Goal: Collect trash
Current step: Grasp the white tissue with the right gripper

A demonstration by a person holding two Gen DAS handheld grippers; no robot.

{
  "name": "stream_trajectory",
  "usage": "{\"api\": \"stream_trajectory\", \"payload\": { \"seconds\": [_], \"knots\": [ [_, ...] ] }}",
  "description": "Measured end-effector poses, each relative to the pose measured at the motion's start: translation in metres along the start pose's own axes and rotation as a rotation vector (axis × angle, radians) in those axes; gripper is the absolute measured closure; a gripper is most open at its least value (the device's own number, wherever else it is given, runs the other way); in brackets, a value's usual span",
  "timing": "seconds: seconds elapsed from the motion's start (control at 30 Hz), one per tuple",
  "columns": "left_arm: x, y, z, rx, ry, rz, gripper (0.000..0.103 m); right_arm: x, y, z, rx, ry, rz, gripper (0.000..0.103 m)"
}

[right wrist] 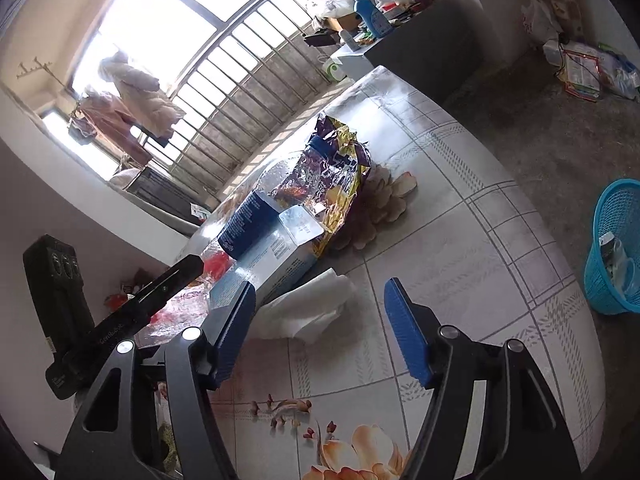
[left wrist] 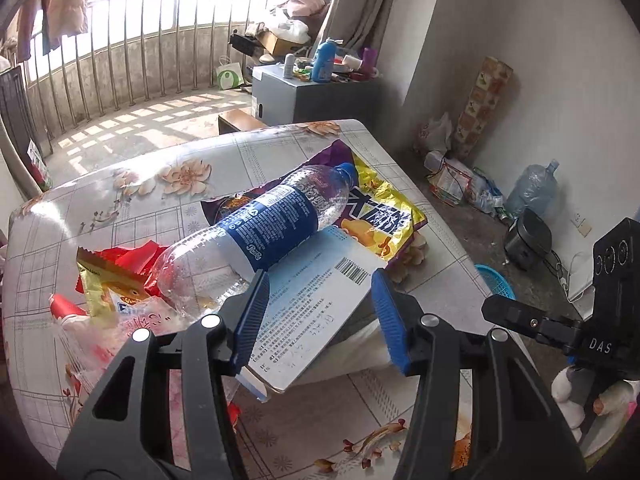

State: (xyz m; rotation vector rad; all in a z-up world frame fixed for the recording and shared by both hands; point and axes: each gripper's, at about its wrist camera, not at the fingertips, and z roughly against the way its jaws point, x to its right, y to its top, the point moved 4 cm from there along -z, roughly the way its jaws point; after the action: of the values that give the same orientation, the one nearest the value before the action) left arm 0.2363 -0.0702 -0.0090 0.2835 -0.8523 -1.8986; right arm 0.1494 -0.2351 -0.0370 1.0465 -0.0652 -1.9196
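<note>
Trash pile: a heap of litter lies on the table (left wrist: 248, 148) with a flowered, tiled-pattern cover, filling the middle of the left wrist view.
Plastic bottle (left wrist: 256, 232): clear, empty, blue cap and dark blue label, on its side; cap points to 1 o'clock, base to 7 o'clock. It rests on top of the other litter.
Flat carton (left wrist: 316, 300): pale blue and white with a barcode, lying under the bottle's lower side and running toward 5 o'clock, out past the pile.
Snack bag (left wrist: 380, 216): yellow and purple, crumpled, at 2 o'clock from the bottle, partly beneath it and the carton.
Red and gold wrappers (left wrist: 108, 276): at 8 o'clock from the bottle, touching its base.
White tissue (right wrist: 308, 312): crumpled, on the table just beside the carton's near end, at 5 o'clock from it in the right wrist view.
Left gripper (left wrist: 320, 320): blue fingers apart, straddling the carton; the left pad looks to touch its edge, the right stands clear.
Right gripper (right wrist: 320, 328): fingers apart, the tissue between them, pads not pressing on it.
Blue basket (right wrist: 616, 248): on the floor at 3 o'clock, off the table, with some items inside.
</note>
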Motion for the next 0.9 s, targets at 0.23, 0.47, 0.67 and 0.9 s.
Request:
{"api": "stream_trajectory", "payload": {
  "seconds": [0.23, 0.47, 0.67, 0.9],
  "knots": [
    [-0.015, 0.000, -0.047, -0.138, 0.070, 0.081, 0.046, 0.007, 0.001, -0.043, -0.083, 0.009, 0.005, 0.043],
    [-0.016, 0.000, -0.067, -0.192, 0.135, 0.080, 0.037, 0.010, 0.001, -0.069, -0.132, 0.036, 0.008, 0.051],
    [-0.021, -0.002, -0.079, -0.239, 0.109, 0.126, 0.032, 0.011, -0.003, -0.078, -0.162, 0.082, -0.001, 0.071],
    [-0.004, -0.018, -0.072, -0.287, 0.028, 0.111, 0.032, 0.025, -0.011, -0.061, -0.173, 0.128, -0.040, 0.094]
  ]
}}
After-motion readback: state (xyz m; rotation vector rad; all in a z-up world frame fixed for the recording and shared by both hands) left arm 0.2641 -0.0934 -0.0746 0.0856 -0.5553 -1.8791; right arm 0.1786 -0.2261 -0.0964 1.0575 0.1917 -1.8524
